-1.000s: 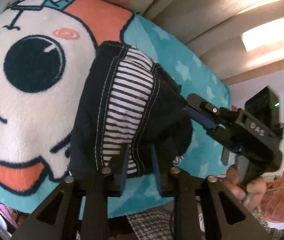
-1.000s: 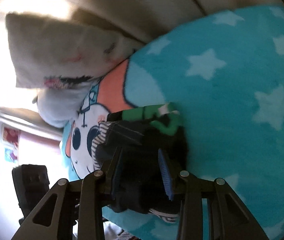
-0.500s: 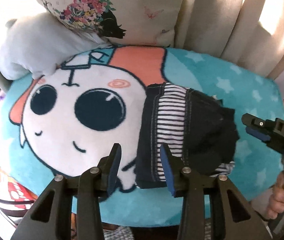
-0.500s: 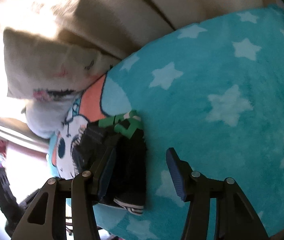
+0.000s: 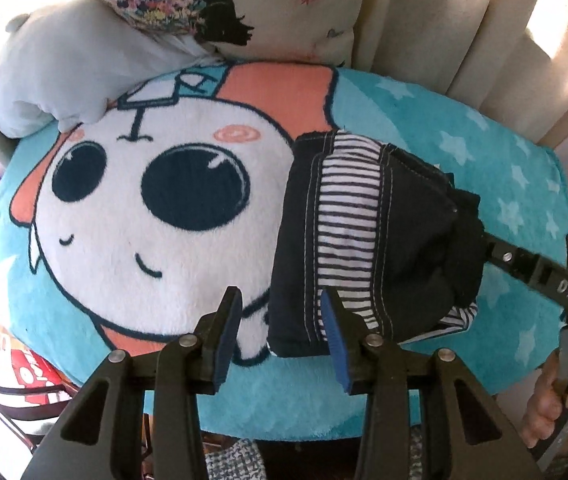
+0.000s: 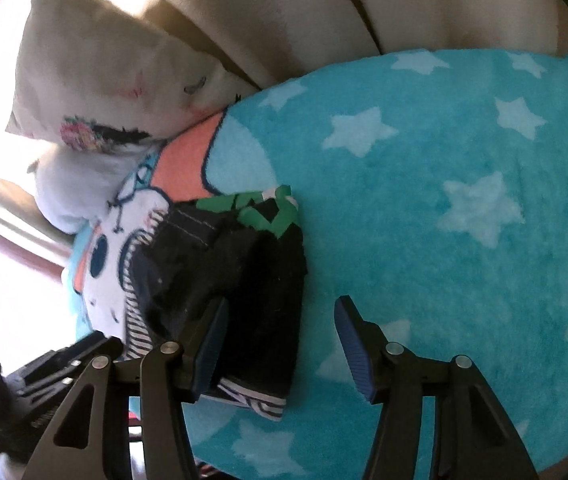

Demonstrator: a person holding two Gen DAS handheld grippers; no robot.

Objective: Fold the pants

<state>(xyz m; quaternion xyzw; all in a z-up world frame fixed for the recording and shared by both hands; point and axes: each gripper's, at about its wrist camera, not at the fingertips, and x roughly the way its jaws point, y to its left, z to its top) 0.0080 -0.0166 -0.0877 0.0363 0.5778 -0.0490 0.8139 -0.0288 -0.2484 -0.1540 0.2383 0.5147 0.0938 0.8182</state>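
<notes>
Left claw (image 5: 280,336) with black triangular-cutout arms, silver screws, ribbed blue pads, right claw (image 6: 280,344) of the same build, its black body lettered "DAS" in white, a bare hand (image 5: 543,404) gripping its handle

Dark navy pants (image 5: 367,236) with striped lining on turquoise star blanket (image 5: 515,184).

Small dark navy pants (image 5: 367,236), folded into a compact bundle

They lie flat on the turquoise star-patterned plush blanket (image 5: 495,184), partly over its white cartoon face. White topstitching runs along the seams, a black-and-white striped lining shows through the middle and at one corner, and a green patterned patch (image 6: 262,210) peeks out at one end.
</notes>
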